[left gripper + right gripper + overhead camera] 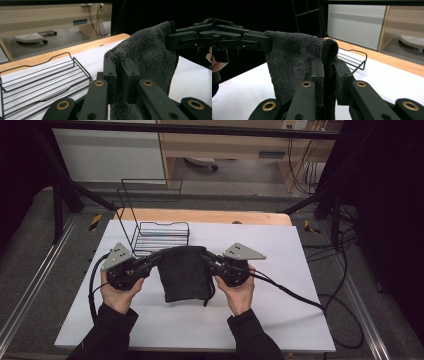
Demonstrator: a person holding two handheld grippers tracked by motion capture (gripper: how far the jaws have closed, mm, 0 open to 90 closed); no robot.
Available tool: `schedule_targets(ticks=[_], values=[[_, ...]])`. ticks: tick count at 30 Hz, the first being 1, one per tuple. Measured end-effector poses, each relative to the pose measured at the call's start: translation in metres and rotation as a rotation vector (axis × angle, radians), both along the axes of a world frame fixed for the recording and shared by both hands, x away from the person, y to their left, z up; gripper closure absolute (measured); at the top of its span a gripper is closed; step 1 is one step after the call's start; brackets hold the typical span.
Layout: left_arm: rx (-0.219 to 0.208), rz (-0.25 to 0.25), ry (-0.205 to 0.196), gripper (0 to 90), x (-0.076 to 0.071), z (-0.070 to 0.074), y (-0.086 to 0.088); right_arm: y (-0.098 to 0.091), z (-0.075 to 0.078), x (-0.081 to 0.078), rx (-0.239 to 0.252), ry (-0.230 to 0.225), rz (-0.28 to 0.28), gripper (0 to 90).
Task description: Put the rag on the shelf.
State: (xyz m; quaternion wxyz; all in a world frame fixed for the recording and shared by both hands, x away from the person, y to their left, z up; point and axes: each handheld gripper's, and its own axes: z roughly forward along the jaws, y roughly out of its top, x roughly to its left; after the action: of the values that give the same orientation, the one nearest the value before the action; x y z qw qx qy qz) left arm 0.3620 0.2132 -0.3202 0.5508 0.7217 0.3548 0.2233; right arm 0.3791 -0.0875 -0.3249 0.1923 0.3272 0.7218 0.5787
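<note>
Towel point(184, 272), dark grey and thick-piled, hangs between your two grippers above the white table sheet point(280, 320). Your left gripper point(159, 256) pinches its upper left corner and your right gripper point(206, 256) pinches its upper right corner, so the top edge stretches across between them and the rest drops as a folded, roughly rectangular panel. Its lower edge reaches down toward the sheet near your hands; whether it touches the sheet you cannot tell from the high view. A thin dark strand dangles at its lower right corner.

In the left gripper view the jaws are clamped tight on a bunched fold of towel point(147, 55), with the pile bulging above and below the pads, and the right gripper point(172, 40) bites the far corner. In the right gripper view the jaws likewise squeeze a doubled-over edge point(294, 60), with the left gripper point(268, 42) holding the opposite corner.

Just behind the towel stands a black wire rack point(162, 237), its low basket close to your left gripper and its tall back frame rising beyond. To the right of the towel the sheet lies broad and bare out to its edge. In front, between your forearms, there is open sheet as well. Your right gripper's cable point(295, 295) trails across the sheet to the right and off the table.
</note>
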Motion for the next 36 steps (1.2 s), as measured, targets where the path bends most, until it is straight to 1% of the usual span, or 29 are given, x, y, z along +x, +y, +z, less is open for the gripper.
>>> schedule_targets(ticks=[1,5,10,11,12,18,19,20,23,31,34,35,36], values=[[-0.009,0.005,-0.007,82.5,0.0,0.002,0.0,0.0,0.001,0.0,0.001,-0.005,0.001,80.1],[-0.016,0.007,-0.021,82.5,0.0,0.005,0.002,0.001,0.006,-0.001,0.016,-0.025,-0.003,80.2],[-0.024,0.012,-0.039,82.6,-0.001,0.009,0.003,0.002,0.01,-0.001,0.022,-0.035,-0.005,80.2],[-0.027,0.013,-0.043,82.5,0.0,0.01,0.003,0.003,0.013,-0.001,0.026,-0.05,-0.007,80.3],[-0.031,0.014,-0.045,82.5,0.0,0.011,0.003,0.004,0.014,-0.002,0.024,-0.052,-0.008,80.3],[-0.049,0.02,-0.074,82.6,0.0,0.018,0.006,0.006,0.023,-0.002,0.037,-0.079,-0.01,80.3],[-0.052,0.025,-0.084,82.6,0.0,0.019,0.007,0.007,0.024,-0.002,0.039,-0.083,-0.011,80.3],[-0.052,0.025,-0.084,82.6,0.0,0.019,0.007,0.007,0.024,-0.002,0.039,-0.083,-0.011,80.3],[-0.059,0.032,-0.095,82.6,0.001,0.022,0.009,0.011,0.029,-0.002,0.046,-0.103,-0.013,80.3],[-0.083,0.059,-0.123,82.6,0.005,0.035,0.019,0.02,0.039,0.001,0.063,-0.132,-0.01,80.3],[-0.093,0.078,-0.137,82.7,0.008,0.04,0.024,0.028,0.046,0.005,0.068,-0.156,-0.011,80.3],[-0.101,0.084,-0.143,82.7,0.009,0.044,0.026,0.03,0.047,0.006,0.068,-0.155,-0.011,80.3],[-0.101,0.084,-0.143,82.7,0.009,0.044,0.026,0.031,0.049,0.007,0.073,-0.159,-0.01,80.3]])
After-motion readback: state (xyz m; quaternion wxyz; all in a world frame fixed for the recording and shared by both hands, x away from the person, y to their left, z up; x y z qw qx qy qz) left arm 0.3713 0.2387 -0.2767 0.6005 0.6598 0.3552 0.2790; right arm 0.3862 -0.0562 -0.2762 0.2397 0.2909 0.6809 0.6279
